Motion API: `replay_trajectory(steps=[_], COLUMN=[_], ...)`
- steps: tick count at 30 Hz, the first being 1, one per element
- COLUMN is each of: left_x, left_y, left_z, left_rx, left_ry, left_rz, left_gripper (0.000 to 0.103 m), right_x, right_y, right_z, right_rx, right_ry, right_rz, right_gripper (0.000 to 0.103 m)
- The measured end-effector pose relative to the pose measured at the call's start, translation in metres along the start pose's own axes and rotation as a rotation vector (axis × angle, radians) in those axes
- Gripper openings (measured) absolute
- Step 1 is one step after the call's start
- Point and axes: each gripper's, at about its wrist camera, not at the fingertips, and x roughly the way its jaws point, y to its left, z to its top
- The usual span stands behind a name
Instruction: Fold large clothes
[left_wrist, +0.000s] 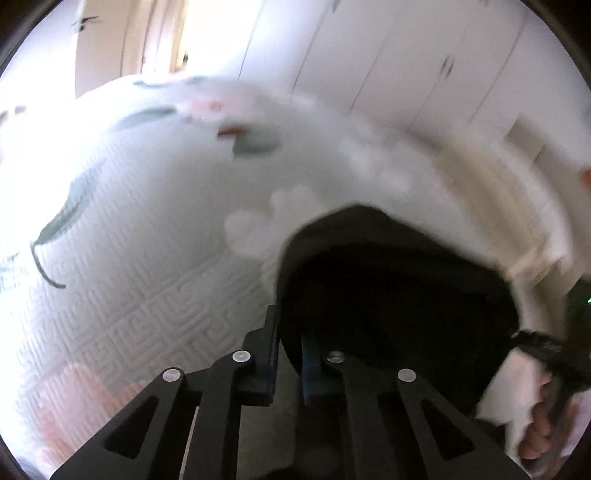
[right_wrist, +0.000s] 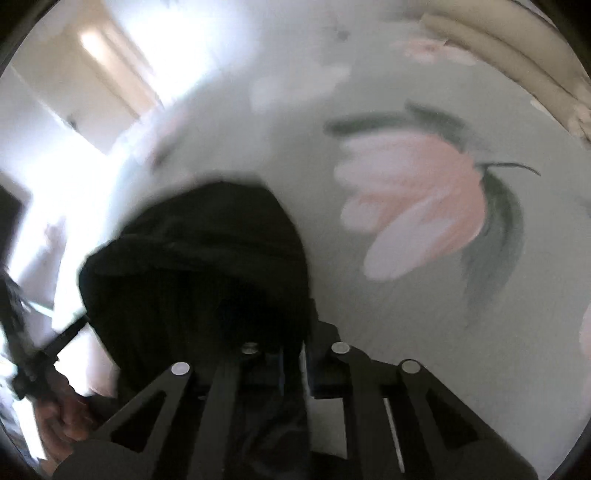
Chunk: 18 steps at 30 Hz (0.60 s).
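Black fingers of the left hand-held gripper (left_wrist: 290, 354) were pressed together on an edge of the dark garment (left_wrist: 391, 295), the blue pads (left_wrist: 307, 363) pinching the cloth between them. From that pinch the garment bulged up and away in a rounded black fold, filling the lower right of the left wrist view. Beyond it lay the bed (left_wrist: 140, 266), covered in a white quilted spread with a raised key pattern and printed green leaves and pink flowers. At the far right edge of that view a bare hand (left_wrist: 543, 424) gripped the handle of the other tool, beside some white cloth. White panelled doors (left_wrist: 424, 55) stood behind the bed.

The right hand-held gripper (right_wrist: 293, 360) was likewise closed on the same garment (right_wrist: 199, 266), its fingers drawn tight around a bunch of black cloth that rose in a hood-like hump just ahead of them and to the left. Past the hump the bedspread (right_wrist: 406, 302) showed a large pink flower (right_wrist: 410, 206) with dark green leaves, all blurred. At the lower left edge the person's other hand (right_wrist: 62, 421) was partly visible on a black handle, with a bright wall behind it.
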Motion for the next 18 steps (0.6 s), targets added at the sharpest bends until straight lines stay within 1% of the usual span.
replay_trajectory(steps=[1, 2, 3, 4, 5, 6, 7, 8, 9, 10, 11, 12, 13, 14, 15, 16, 18], left_x=[-0.015, -0.019, -0.014, 0.002, 0.02, 0.049, 0.066, 0.071, 0.068, 0.065, 0.059, 0.048, 0.038, 0.027, 0.012, -0.004, -0.034], left_y=[0.007, 0.016, 0.021, 0.028, 0.032, 0.044, 0.055, 0.064, 0.072, 0.076, 0.079, 0.079, 0.079, 0.079, 0.079, 0.077, 0.073], left_z=[-0.001, -0.002, -0.003, -0.006, -0.009, -0.017, -0.024, -0.026, -0.023, -0.021, -0.02, -0.02, -0.021, -0.021, -0.021, -0.022, -0.018], left_rx=[-0.03, -0.06, -0.082, -0.097, -0.101, -0.132, -0.183, -0.227, -0.259, -0.272, -0.267, -0.234, -0.207, -0.181, -0.153, -0.124, -0.07], left_ry=[-0.047, -0.047, -0.026, 0.035, 0.101, 0.216, 0.286, 0.284, 0.283, 0.29, 0.281, 0.26, 0.253, 0.247, 0.236, 0.21, 0.126], left_rz=[-0.047, -0.094, -0.105, -0.083, -0.054, -0.019, -0.027, -0.068, -0.125, -0.153, -0.17, -0.163, -0.145, -0.121, -0.097, -0.09, -0.052], left_gripper=[0.009, 0.009, 0.009, 0.01, 0.01, 0.01, 0.013, 0.013, 0.014, 0.021, 0.033, 0.038, 0.051, 0.061, 0.062, 0.062, 0.062], right_x=[-0.015, -0.025, -0.025, -0.016, 0.002, 0.013, 0.032, 0.05, 0.055, 0.053, 0.05, 0.048, 0.043, 0.036, 0.027, 0.019, -0.004], right_y=[-0.006, -0.012, -0.015, -0.02, -0.025, -0.027, -0.034, -0.042, -0.048, -0.052, -0.052, -0.052, -0.052, -0.054, -0.053, -0.052, -0.047], right_z=[-0.001, -0.004, -0.006, -0.012, -0.018, -0.024, -0.031, -0.036, -0.038, -0.036, -0.032, -0.03, -0.029, -0.028, -0.032, -0.033, -0.036], right_rx=[0.015, 0.012, 0.008, -0.002, -0.005, -0.01, -0.012, -0.002, 0.015, 0.035, 0.034, 0.021, 0.001, -0.022, -0.053, -0.07, -0.094], right_ry=[-0.038, -0.064, -0.055, -0.036, 0.013, 0.052, 0.101, 0.162, 0.169, 0.164, 0.182, 0.193, 0.201, 0.206, 0.216, 0.221, 0.212], right_rz=[0.016, 0.019, 0.022, -0.011, -0.055, -0.084, -0.112, -0.119, -0.11, -0.086, -0.076, -0.072, -0.076, -0.09, -0.106, -0.098, -0.06], right_gripper=[0.008, 0.008, 0.008, 0.008, 0.008, 0.008, 0.008, 0.008, 0.007, 0.008, 0.009, 0.016, 0.032, 0.04, 0.051, 0.052, 0.052])
